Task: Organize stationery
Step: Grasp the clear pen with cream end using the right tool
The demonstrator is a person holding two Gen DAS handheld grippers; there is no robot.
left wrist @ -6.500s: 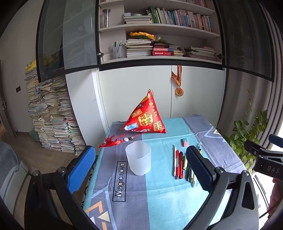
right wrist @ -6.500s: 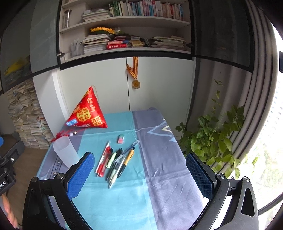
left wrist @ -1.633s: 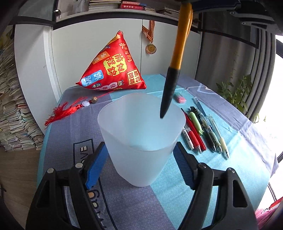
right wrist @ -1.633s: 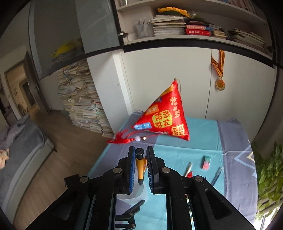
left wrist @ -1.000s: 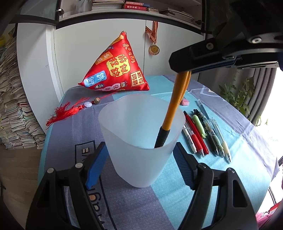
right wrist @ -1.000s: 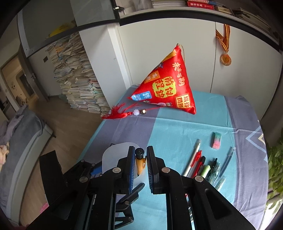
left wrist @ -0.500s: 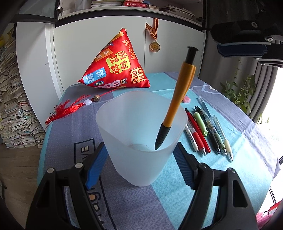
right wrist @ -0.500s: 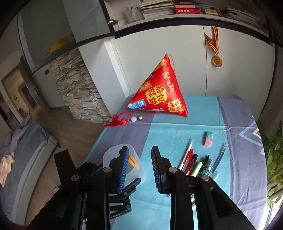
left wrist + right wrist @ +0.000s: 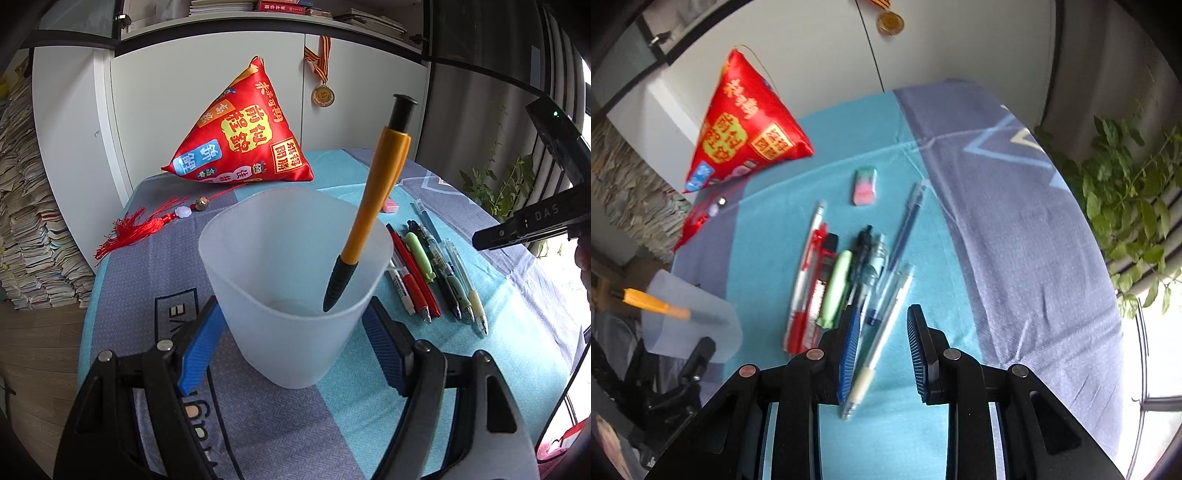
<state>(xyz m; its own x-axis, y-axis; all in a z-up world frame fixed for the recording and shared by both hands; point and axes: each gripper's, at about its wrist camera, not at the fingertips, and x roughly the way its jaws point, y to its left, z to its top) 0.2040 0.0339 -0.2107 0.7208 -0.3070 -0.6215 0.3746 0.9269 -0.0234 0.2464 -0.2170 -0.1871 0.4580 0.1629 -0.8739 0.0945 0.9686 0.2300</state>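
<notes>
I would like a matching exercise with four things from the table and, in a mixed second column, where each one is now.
Things:
1. orange pen
2. frosted cup
3. eraser
4. clear pen

Places:
A. flat on the cloth, beyond the row of pens
B. between the open right gripper's fingers
C. standing tilted in the cup
D. clamped by the left gripper

Pairs: 1-C, 2-D, 3-A, 4-B

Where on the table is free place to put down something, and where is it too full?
Free: the grey-blue cloth right of the pens, up to the table edge by the plant; also the near turquoise strip in front of the pen tips. Crowded: the pen row with the eraser behind it, and the cup side, with the red pouch behind.
</notes>
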